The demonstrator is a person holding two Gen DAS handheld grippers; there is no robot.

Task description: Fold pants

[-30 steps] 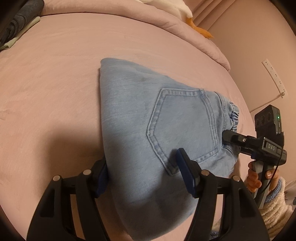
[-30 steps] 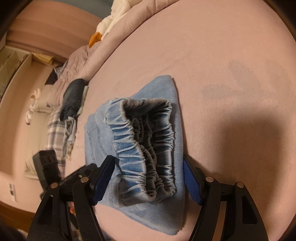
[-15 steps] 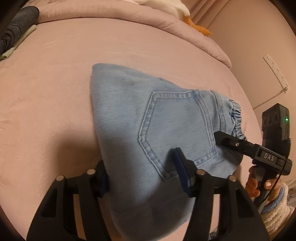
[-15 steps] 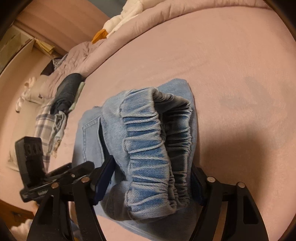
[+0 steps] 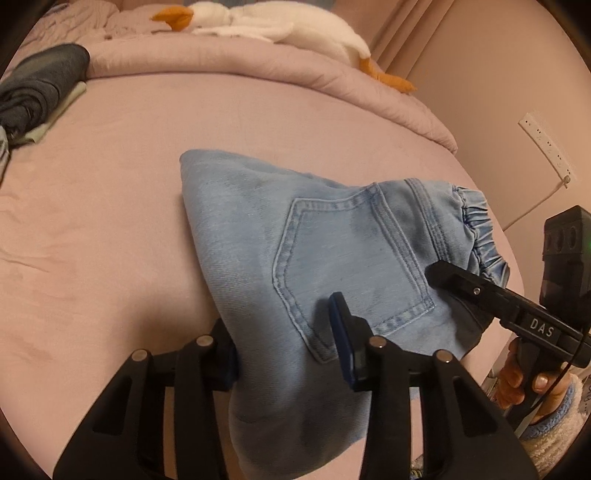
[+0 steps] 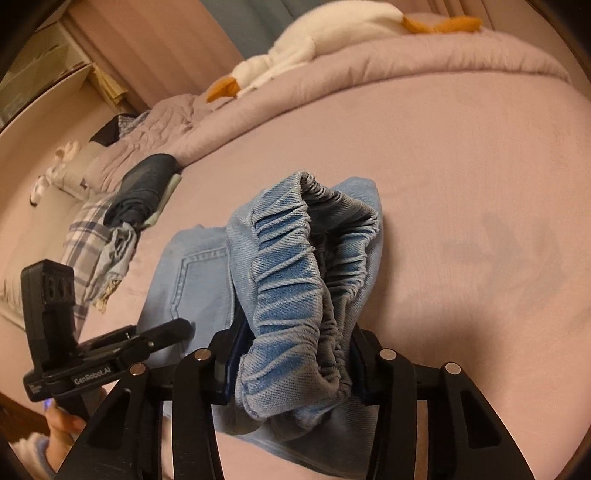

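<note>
A pink bed (image 5: 110, 229) carries light-blue folded pants (image 5: 314, 258) at centre; a white plush goose (image 5: 266, 26) lies at 12 o'clock. The left gripper (image 5: 284, 350) and right gripper (image 6: 291, 354) are closing, fabric between their jaws. Labels read "DAS" and "GenRobot.AI".

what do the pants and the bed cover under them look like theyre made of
The pants look like light-blue denim, a faded matte wash: diagonal twill weave, doubled seam stitching round the back pocket, and a gathered elastic waistband. The bed cover looks like a soft, matte pink fabric with a slight nap, perhaps brushed cotton or microfibre; it shows only shallow creases, so the exact fibre is unclear.
</note>
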